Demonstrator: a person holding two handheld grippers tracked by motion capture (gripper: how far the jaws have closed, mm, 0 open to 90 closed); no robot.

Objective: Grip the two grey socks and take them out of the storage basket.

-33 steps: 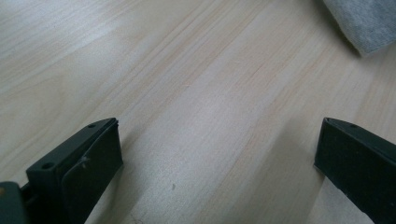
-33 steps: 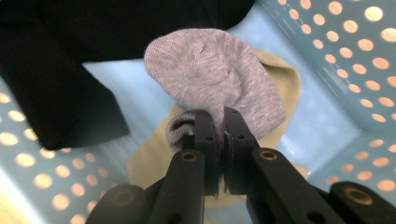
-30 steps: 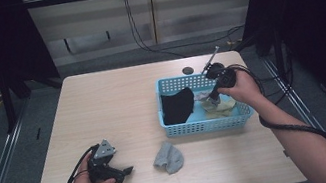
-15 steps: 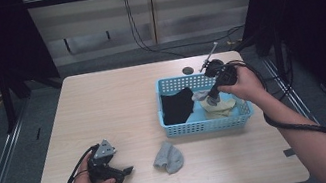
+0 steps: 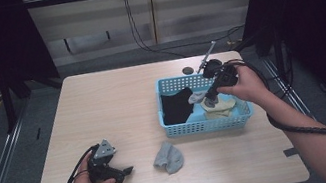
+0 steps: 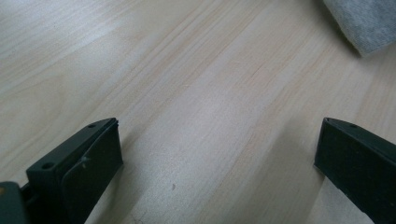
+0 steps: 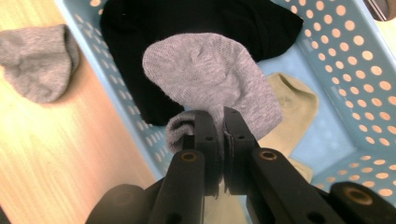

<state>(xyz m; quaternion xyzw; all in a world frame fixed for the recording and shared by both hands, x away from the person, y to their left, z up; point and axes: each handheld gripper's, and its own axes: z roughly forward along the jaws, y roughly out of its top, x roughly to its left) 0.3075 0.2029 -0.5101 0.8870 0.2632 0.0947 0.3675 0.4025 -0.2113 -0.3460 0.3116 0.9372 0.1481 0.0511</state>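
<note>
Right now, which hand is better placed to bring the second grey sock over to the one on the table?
Right. The right gripper is shut on the grey sock above the blue basket. The left gripper rests open on the table beside the other grey sock, holding nothing.

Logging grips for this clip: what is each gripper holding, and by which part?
The right gripper pinches a grey sock by its bunched edge, above the basket. The left gripper holds nothing, jaws open.

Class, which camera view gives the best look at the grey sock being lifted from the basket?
The right gripper view: the held grey sock hangs large in front of the shut jaws. In the high view it is a small grey patch over the blue basket.
</note>
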